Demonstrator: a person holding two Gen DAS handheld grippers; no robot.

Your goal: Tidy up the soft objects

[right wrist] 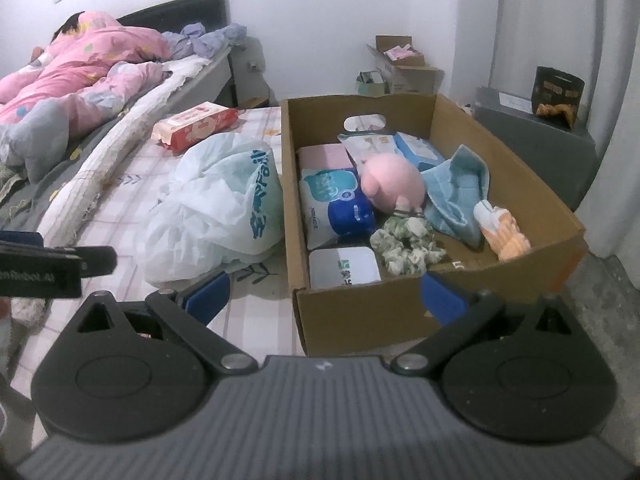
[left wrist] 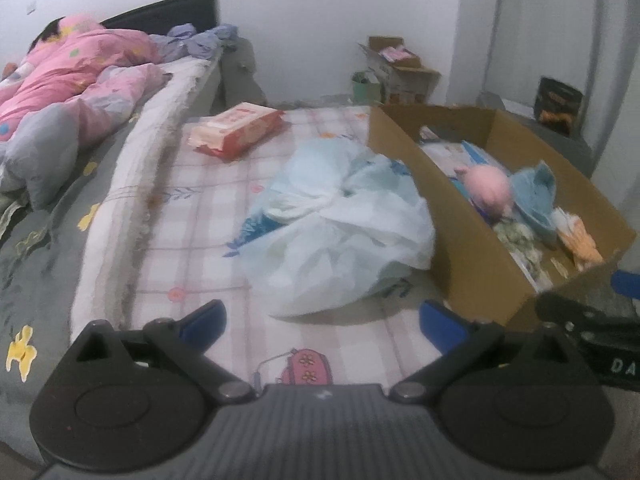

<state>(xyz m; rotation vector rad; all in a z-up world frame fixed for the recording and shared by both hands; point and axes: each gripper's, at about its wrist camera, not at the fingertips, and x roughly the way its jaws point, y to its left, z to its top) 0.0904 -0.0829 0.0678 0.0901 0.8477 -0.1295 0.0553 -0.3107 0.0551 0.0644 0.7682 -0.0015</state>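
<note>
A cardboard box [right wrist: 520,184] stands on the checked mattress [right wrist: 256,320]. It holds a pink plush toy [right wrist: 394,186], a blue towel [right wrist: 456,196], a green floral scrunchie [right wrist: 406,242], an orange and white soft item [right wrist: 500,228] and several tissue packs [right wrist: 332,200]. The box [left wrist: 452,216] and pink toy [left wrist: 490,188] also show in the left wrist view. A crumpled white plastic bag [left wrist: 336,224] lies left of the box [right wrist: 224,204]. My left gripper [left wrist: 322,322] is open and empty, just short of the bag. My right gripper [right wrist: 324,294] is open and empty at the box's near wall.
A red wipes pack [left wrist: 236,130] lies further back on the mattress. A person in pink [left wrist: 68,64] lies on the bed at left. Small cardboard boxes [right wrist: 404,64] stand by the far wall. A grey cabinet [right wrist: 536,136] with a dark bag [right wrist: 558,94] stands at right.
</note>
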